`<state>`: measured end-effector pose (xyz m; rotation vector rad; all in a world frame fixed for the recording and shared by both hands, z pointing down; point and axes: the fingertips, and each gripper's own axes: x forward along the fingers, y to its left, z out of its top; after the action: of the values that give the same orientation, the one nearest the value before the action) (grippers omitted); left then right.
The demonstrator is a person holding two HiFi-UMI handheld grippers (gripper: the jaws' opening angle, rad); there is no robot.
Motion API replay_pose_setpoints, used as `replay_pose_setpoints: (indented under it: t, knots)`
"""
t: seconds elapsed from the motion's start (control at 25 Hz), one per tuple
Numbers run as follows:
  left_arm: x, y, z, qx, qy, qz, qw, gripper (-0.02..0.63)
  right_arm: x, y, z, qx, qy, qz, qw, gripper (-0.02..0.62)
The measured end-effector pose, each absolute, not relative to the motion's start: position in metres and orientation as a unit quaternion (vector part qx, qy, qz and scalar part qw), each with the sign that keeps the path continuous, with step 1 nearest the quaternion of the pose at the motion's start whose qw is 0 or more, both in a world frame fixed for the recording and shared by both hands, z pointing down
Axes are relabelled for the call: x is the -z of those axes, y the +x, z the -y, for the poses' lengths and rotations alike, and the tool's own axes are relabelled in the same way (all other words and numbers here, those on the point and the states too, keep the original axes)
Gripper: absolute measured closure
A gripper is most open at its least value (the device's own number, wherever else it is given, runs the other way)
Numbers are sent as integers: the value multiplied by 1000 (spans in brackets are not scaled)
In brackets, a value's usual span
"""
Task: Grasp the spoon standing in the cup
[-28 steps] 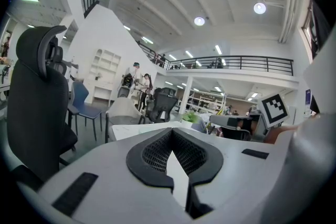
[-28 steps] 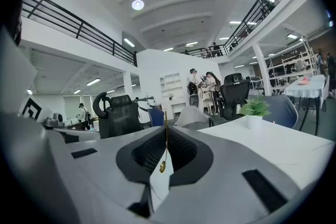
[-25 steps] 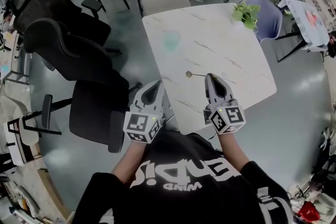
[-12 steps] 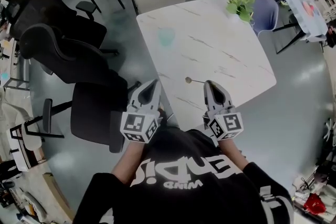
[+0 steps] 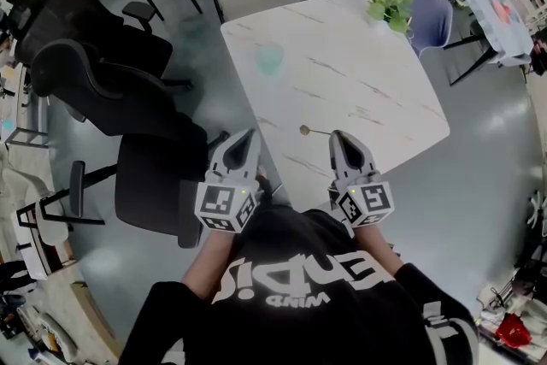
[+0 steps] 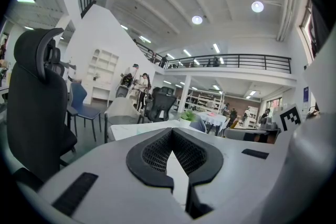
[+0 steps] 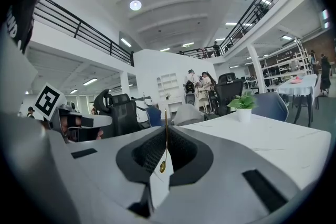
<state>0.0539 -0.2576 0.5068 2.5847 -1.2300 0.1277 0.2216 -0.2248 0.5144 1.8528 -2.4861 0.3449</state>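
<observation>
Change from a second ago is slight: both grippers have drawn a little back toward the person, and the spoon's bowl now sits closer to the table's near edge.

The right gripper (image 5: 338, 137) keeps its black, dimpled jaws clenched on the spoon (image 5: 318, 132). The spoon is a thin golden rod with a small round bowl, and it sticks out toward the left over the table (image 5: 359, 73), which is white and faintly veined like marble. The left gripper (image 5: 245, 141) hangs just off the table's left edge, its jaws pressed together on nothing.

Farther out, the cup (image 5: 270, 58), pale green and see-through, stands well apart from the spoon. A leafy green plant (image 5: 389, 6) sits at the far corner. Black office chairs (image 5: 102, 85) stand on the grey floor to the left.
</observation>
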Motion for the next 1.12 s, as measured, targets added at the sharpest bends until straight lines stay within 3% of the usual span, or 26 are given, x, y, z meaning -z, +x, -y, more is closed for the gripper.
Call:
replay_pose_setpoints:
  t: [1.12]
  knots:
    - [-507, 46, 247, -44, 891, 429, 144, 592, -519, 216, 216, -125, 596, 793, 14, 580]
